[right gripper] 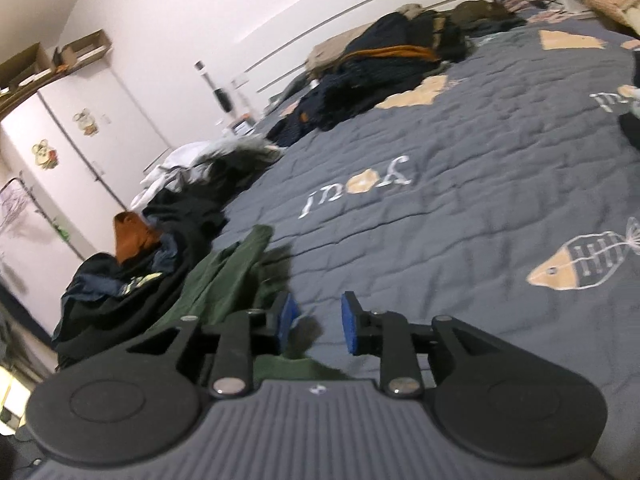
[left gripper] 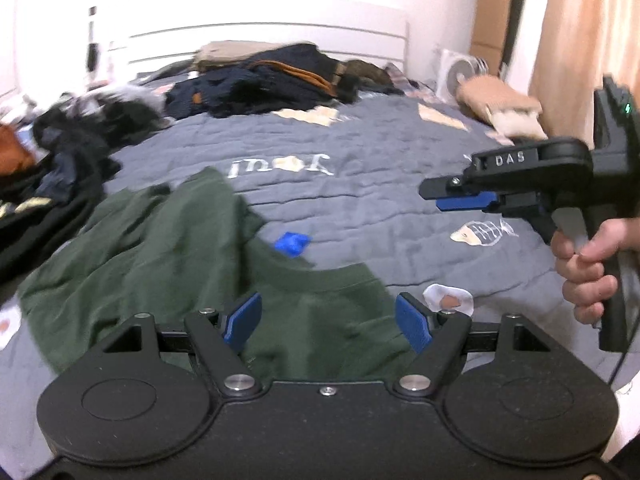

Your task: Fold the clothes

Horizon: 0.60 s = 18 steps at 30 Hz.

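A dark green T-shirt lies crumpled on the grey quilt, its collar towards the bed's middle. My left gripper hovers over the shirt's near part, open, blue pads wide apart with nothing pinched. A hand holds my right gripper at the right, above bare quilt and clear of the shirt. In the right wrist view that right gripper is open with a narrow gap and nothing between the pads; the green shirt lies left of and under it. A small blue scrap rests by the collar.
A heap of dark clothes fills the head of the bed by the white headboard. Another dark pile with an orange garment lines the left edge. A beige bundle, a white fan and a curtain stand at the right.
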### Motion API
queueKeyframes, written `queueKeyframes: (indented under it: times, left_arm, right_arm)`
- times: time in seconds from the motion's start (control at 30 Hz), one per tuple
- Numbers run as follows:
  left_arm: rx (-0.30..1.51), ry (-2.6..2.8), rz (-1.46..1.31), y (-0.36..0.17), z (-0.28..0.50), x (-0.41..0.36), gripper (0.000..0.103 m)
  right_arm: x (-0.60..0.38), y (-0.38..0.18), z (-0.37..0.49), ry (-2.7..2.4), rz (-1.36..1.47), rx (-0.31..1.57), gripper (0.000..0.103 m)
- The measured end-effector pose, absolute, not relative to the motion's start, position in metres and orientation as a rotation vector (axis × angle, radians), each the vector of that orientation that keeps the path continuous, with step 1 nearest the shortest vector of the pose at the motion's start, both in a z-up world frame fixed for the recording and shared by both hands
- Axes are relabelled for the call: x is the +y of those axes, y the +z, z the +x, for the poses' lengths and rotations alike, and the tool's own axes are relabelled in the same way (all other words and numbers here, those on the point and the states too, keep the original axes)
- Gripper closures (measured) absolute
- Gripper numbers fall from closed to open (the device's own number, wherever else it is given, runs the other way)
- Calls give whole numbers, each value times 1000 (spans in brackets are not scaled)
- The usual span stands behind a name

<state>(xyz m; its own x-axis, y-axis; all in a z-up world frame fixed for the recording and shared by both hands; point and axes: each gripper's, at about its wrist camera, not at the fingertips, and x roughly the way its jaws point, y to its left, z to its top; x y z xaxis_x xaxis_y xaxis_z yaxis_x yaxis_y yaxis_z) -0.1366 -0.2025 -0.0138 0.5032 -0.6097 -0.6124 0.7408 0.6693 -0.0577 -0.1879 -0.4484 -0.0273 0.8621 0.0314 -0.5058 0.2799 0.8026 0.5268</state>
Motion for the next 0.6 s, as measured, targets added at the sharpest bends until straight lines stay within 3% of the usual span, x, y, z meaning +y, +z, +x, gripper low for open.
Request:
queueKeyframes:
  times: [0.6]
  left_arm:
    - [758, -684, 398, -71, -119, -303, 31]
  right_arm:
    - [-483, -28, -234, -173, 612, 515, 66]
